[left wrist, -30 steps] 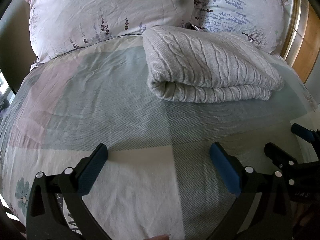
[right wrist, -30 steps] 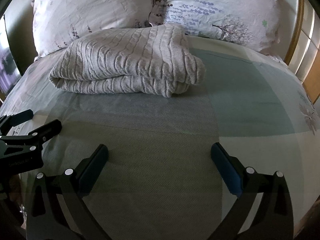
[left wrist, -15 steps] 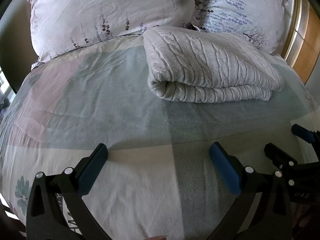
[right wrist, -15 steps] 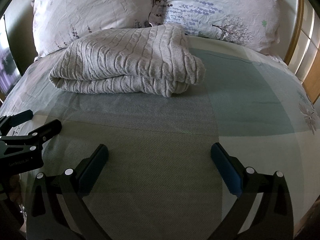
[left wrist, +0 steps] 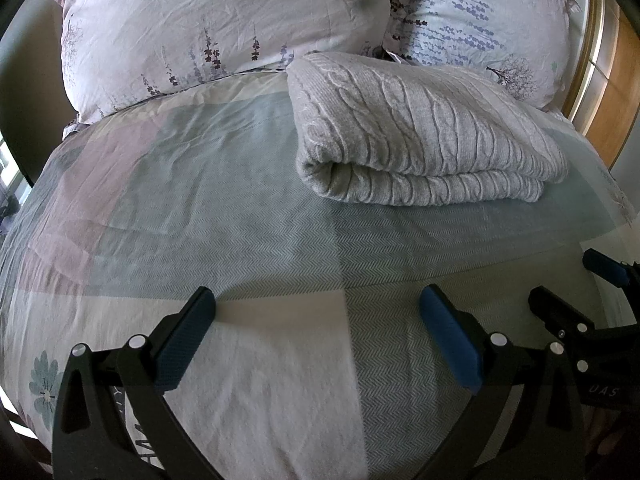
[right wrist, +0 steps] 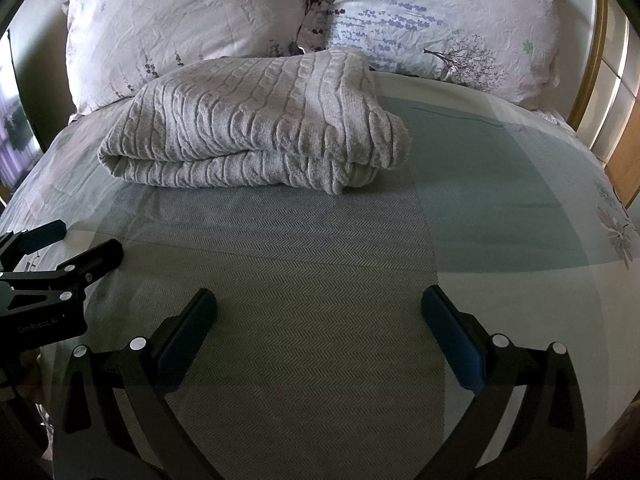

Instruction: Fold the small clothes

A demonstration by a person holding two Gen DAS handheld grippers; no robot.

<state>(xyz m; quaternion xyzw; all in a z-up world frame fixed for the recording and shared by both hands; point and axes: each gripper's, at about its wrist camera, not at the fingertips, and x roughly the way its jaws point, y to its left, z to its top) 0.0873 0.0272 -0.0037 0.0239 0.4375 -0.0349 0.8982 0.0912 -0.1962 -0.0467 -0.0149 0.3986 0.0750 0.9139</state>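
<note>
Sweater (left wrist: 420, 132) looks folded already — keep left gripper (left wrist: 316, 320) and right gripper (right wrist: 320, 320) wide apart, empty, clear of it.

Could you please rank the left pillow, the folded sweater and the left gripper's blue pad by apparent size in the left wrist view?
1. Left pillow.
2. Folded sweater, close behind it.
3. Blue pad, smallest despite being nearest the camera.

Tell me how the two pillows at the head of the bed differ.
The left pillow is pinkish with sparse dark flower sprigs; the right pillow looks paler and bluer, with rows of lavender sprigs and a small tree print. The folded knit sweater lies mostly in front of the left pillow, while the right pillow has bare bedspread before it. Both are wrinkled, floral, and propped at the bed's head.
</note>
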